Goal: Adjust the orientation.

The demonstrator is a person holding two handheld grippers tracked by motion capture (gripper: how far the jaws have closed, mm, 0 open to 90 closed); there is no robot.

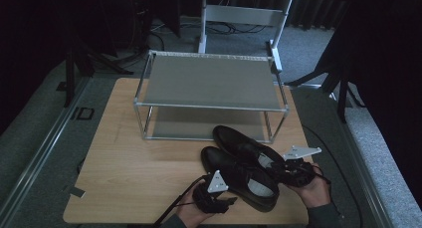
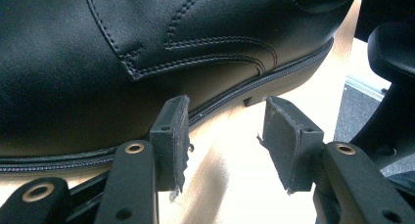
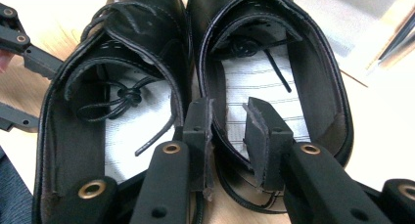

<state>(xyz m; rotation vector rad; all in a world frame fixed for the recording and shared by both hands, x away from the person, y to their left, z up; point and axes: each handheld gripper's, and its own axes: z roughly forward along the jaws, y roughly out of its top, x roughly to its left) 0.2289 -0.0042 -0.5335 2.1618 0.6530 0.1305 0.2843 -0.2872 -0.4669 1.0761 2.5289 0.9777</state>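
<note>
Two black leather lace-up shoes lie side by side on the wooden table (image 1: pixel 139 163), toes pointing away to the left. My left gripper (image 1: pixel 226 188) is at the outer side of the near shoe (image 1: pixel 234 171). Its jaws (image 2: pixel 225 116) stand open, with bare table between them and the left pad by the shoe's (image 2: pixel 147 48) sole edge. My right gripper (image 1: pixel 278 168) is at the heels. Its jaws (image 3: pixel 227 111) straddle the inner wall of the far shoe (image 3: pixel 313 87): one pad sits between the shoes, the other inside over the white insole, with a gap still showing. The near shoe (image 3: pixel 142 33) lies to the left.
A two-tier metal shoe rack (image 1: pixel 209 81) with grey shelves stands at the back of the table, just beyond the toes. Both shelves are bare. The table's front edge (image 1: pixel 149 220) runs close under my hands. Carpeted floor and dark stands surround the table.
</note>
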